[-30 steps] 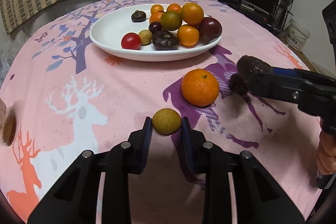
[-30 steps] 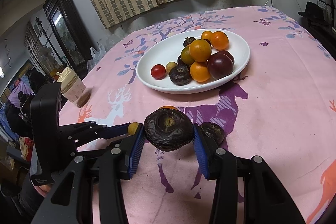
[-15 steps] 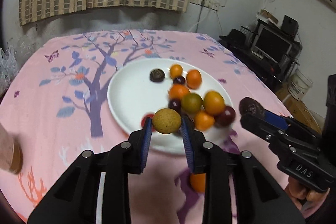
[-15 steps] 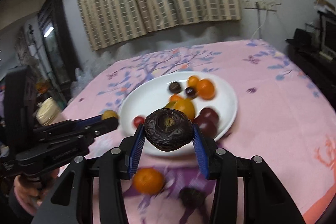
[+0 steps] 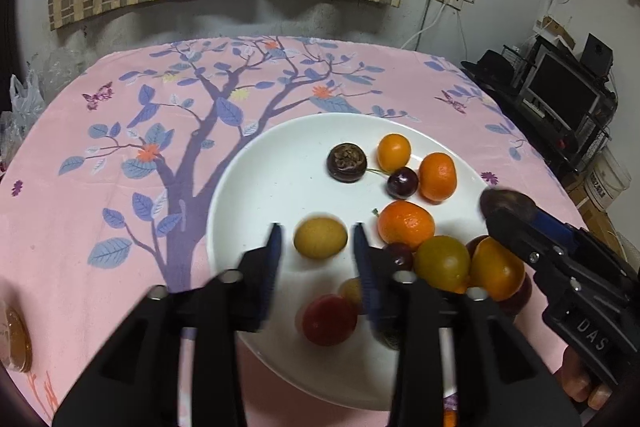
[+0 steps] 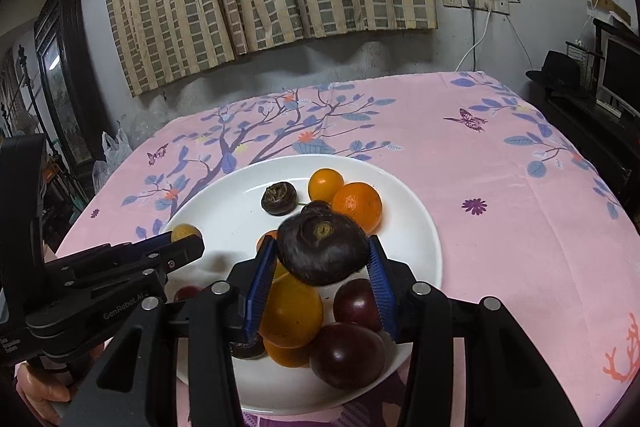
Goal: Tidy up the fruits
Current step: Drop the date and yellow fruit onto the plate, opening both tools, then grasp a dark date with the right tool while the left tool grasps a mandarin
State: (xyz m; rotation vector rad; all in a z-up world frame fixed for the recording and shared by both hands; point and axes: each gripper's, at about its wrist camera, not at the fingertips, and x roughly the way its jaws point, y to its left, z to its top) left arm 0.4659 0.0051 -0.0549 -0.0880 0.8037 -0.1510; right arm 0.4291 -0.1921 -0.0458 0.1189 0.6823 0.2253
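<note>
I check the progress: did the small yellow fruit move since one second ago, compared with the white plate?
Yes. The small yellow fruit went from the tablecloth in front of the white plate to above the plate. The left claw has just been opening around it.

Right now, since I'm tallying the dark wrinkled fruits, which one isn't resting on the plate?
The large dark wrinkled fruit between the right gripper fingers; the small dark wrinkled fruit lies on the white plate.

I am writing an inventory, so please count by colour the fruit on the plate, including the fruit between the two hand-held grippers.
orange fruit: 5
yellow or yellow-green fruit: 3
dark purple fruit: 4
dark brown fruit: 3
red fruit: 1
Total: 16, several partly hidden.
</note>
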